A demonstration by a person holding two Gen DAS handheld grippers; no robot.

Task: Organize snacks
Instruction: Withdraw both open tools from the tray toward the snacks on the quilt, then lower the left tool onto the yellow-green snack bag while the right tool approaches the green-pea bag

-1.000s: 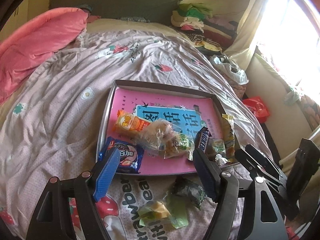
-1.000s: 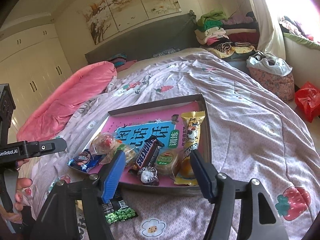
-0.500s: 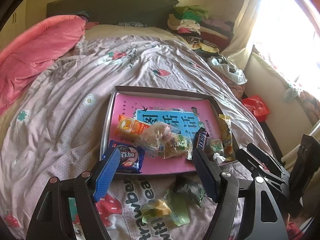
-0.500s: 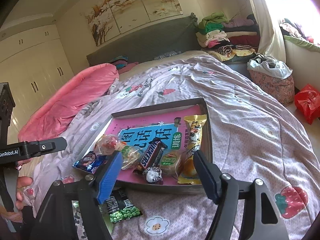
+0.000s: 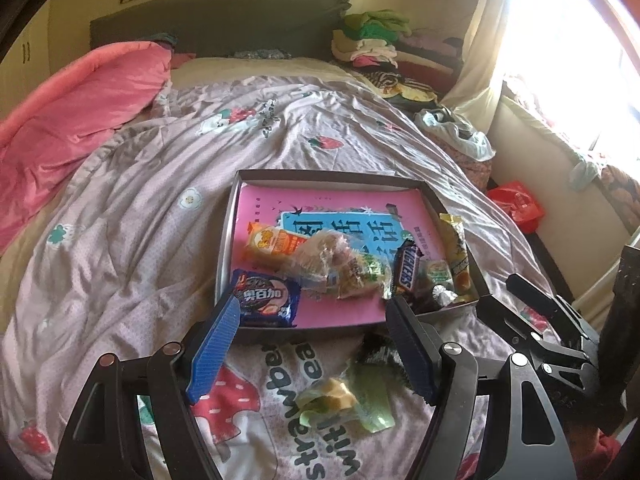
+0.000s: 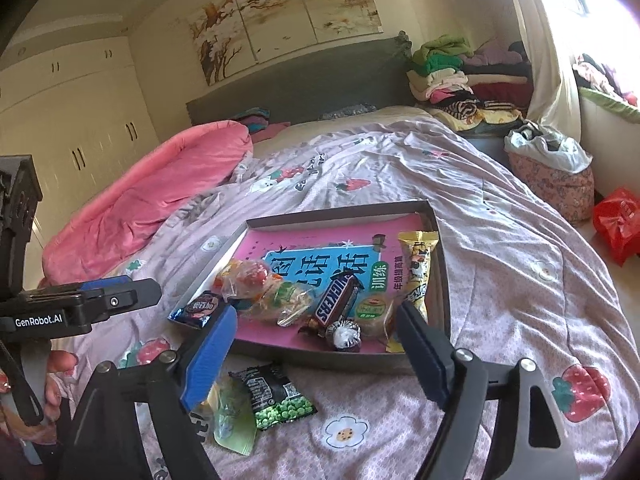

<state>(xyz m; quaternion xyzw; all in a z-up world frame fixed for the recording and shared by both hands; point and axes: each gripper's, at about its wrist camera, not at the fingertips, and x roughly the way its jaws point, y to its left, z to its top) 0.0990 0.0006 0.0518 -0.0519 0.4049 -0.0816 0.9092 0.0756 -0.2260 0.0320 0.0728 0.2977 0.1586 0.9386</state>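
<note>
The tray (image 6: 442,280) lies on the quilt (image 6: 520,264) and holds a pink book (image 6: 320,240) with the snacks on top of it. In the right wrist view, the tray contents along the near edge are, from left to right: a blue cookie pack (image 6: 198,310) overhanging the left rim, clear-wrapped sweets (image 6: 264,292), a Snickers bar (image 6: 338,300), a foil-wrapped chocolate (image 6: 344,336), a round green-lidded cup (image 6: 372,310), and a yellow stick pack (image 6: 416,268) lying along the right wall. Two snacks lie on the quilt just outside the near rim: a black-and-green pea packet (image 6: 276,394) and, beside it, a pale green packet (image 6: 230,416). The right gripper (image 6: 316,354) hangs above the near rim; its jaws have just been opening, stand wide apart and hold nothing. The left gripper (image 5: 312,344) hangs over the same near edge with its jaws wide apart and empty; the pale green packet (image 5: 344,400) and the pea packet (image 5: 378,352) lie on the quilt below it, the cookie pack (image 5: 266,298) just beyond its left finger. A hand (image 6: 52,376) is partly visible at the left edge of the right wrist view.
</note>
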